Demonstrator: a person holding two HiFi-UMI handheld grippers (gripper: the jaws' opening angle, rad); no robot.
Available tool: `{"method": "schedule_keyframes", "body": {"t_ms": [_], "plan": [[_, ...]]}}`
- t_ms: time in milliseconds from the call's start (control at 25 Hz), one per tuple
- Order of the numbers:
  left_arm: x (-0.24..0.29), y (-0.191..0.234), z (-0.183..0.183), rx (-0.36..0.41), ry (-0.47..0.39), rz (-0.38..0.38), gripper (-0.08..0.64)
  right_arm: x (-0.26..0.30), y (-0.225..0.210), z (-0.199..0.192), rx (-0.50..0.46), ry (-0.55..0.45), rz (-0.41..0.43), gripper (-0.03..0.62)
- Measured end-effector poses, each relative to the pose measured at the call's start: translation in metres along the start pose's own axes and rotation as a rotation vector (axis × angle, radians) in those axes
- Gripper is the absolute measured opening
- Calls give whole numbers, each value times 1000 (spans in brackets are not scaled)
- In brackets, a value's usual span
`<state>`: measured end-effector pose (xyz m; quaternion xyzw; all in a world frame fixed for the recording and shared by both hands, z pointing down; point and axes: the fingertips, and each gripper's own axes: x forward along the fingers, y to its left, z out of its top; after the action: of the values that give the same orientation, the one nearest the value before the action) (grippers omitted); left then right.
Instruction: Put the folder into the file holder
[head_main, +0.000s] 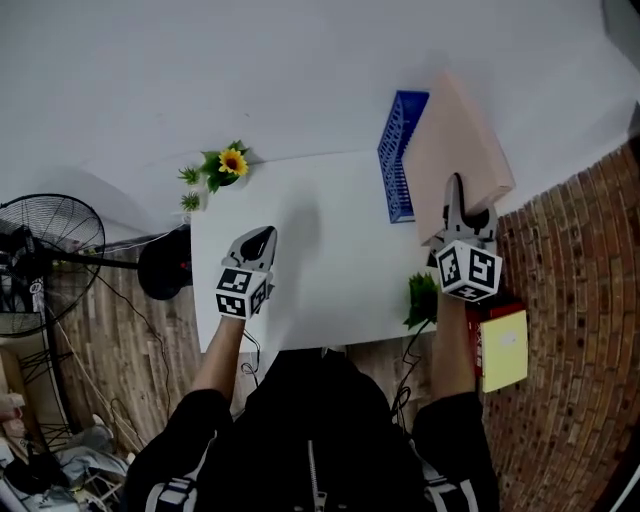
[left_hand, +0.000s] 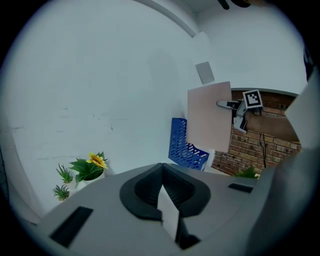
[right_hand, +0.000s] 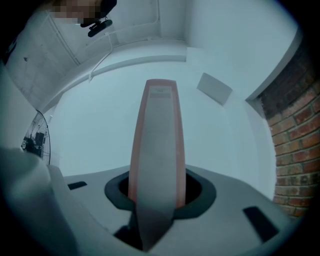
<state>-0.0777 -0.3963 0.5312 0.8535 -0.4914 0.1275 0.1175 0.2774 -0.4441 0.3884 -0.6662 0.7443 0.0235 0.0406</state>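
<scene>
A pink folder (head_main: 462, 150) stands upright on edge in the air over the table's back right corner, with my right gripper (head_main: 458, 207) shut on its near edge. In the right gripper view the folder (right_hand: 157, 145) rises edge-on from between the jaws. A blue mesh file holder (head_main: 398, 158) stands just left of the folder on the white table (head_main: 330, 290). My left gripper (head_main: 258, 243) hovers over the table's left part, shut and holding nothing. From the left gripper view the folder (left_hand: 210, 117) hangs beside and above the file holder (left_hand: 182, 147).
A sunflower plant (head_main: 226, 165) sits at the table's back left corner and a small green plant (head_main: 422, 298) at its front right edge. A yellow and red box (head_main: 503, 346) lies on the floor to the right. A fan (head_main: 45, 260) stands at left.
</scene>
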Motion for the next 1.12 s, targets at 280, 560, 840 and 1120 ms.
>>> {"method": "schedule_keyframes", "body": {"t_ms": [280, 560, 840, 1120], "plan": [[7, 12, -9, 4, 33, 2, 23, 19, -3, -7, -6, -74, -30, 150], [11, 16, -26, -12, 69, 2, 23, 33, -6, -15, 20, -159, -46, 150], [15, 20, -44, -30, 109, 6, 23, 49, -2, -27, -6, -182, -28, 152], [13, 31, -57, -34, 141, 20, 23, 58, 3, -41, -5, -188, -32, 152]]}}
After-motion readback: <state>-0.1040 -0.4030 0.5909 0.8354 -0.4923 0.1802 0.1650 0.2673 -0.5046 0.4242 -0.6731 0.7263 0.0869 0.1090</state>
